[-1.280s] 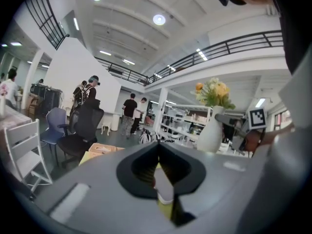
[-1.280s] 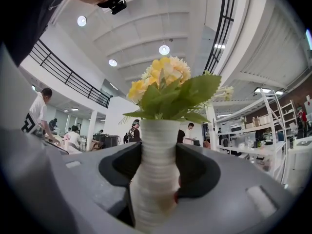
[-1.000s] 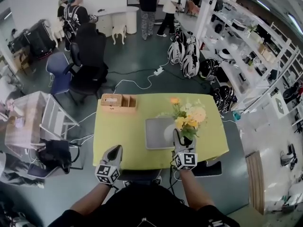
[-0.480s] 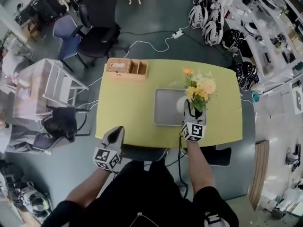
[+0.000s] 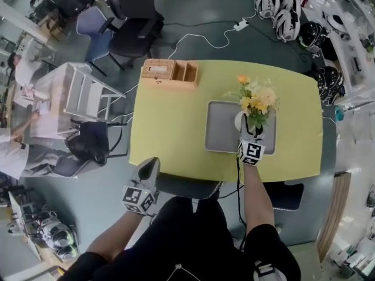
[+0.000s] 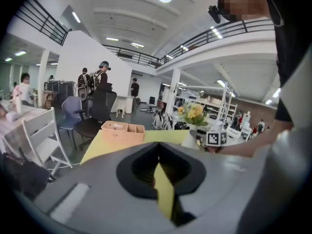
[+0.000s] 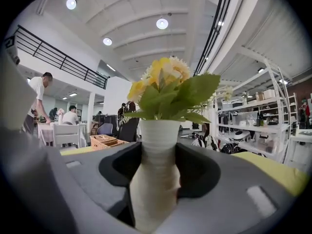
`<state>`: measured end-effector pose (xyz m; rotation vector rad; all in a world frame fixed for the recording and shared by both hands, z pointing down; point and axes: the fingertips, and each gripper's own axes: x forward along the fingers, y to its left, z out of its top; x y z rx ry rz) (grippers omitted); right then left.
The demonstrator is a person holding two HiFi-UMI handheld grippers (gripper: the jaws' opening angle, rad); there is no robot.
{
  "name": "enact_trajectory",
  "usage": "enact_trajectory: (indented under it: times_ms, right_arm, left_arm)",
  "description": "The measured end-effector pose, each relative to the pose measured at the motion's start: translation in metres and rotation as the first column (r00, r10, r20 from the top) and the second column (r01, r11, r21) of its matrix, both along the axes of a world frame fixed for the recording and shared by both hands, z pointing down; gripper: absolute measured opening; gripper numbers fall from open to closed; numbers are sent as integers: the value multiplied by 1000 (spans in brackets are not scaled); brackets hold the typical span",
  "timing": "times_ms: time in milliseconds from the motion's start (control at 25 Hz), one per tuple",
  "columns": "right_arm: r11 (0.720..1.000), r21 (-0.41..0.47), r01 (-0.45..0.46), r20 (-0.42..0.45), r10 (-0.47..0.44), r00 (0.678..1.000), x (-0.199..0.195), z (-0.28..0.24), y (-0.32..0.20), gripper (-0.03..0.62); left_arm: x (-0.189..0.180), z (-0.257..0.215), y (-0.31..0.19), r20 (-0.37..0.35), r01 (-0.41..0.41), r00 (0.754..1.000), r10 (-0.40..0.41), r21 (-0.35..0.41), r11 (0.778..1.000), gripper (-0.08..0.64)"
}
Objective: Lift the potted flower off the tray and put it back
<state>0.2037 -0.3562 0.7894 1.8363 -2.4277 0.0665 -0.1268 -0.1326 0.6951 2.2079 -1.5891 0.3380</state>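
Observation:
The potted flower (image 5: 256,105), yellow and orange blooms in a white ribbed vase (image 7: 158,140), stands upright over the right half of the grey tray (image 5: 220,136) on the yellow-green table (image 5: 170,133). My right gripper (image 5: 251,134) comes in from the near side, shut on the vase's narrow neck. In the right gripper view both jaws press against the vase. Whether the base touches the tray is hidden. My left gripper (image 5: 149,167) hangs at the table's near edge, left of the tray, shut and holding nothing. In the left gripper view its jaws meet, with only a sliver of table between them.
A wicker organiser box (image 5: 170,73) sits at the table's far left corner. A white rack (image 5: 88,95) and a black bag (image 5: 88,142) stand left of the table, office chairs (image 5: 132,22) beyond it. A dark stool (image 5: 285,195) is near the right front corner.
My right gripper has come down with the potted flower over the tray's right half. The left gripper has sunk slightly at the near edge. The head view has tipped further down.

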Motion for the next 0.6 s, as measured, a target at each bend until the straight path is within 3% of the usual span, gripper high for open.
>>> enact_trajectory:
  times_ms: [600]
  right_arm:
    - [1000, -25, 4, -26, -5, 1000, -4, 30, 21, 233]
  left_arm:
    - [16, 7, -5, 4, -30, 1000, 30, 13, 999, 8]
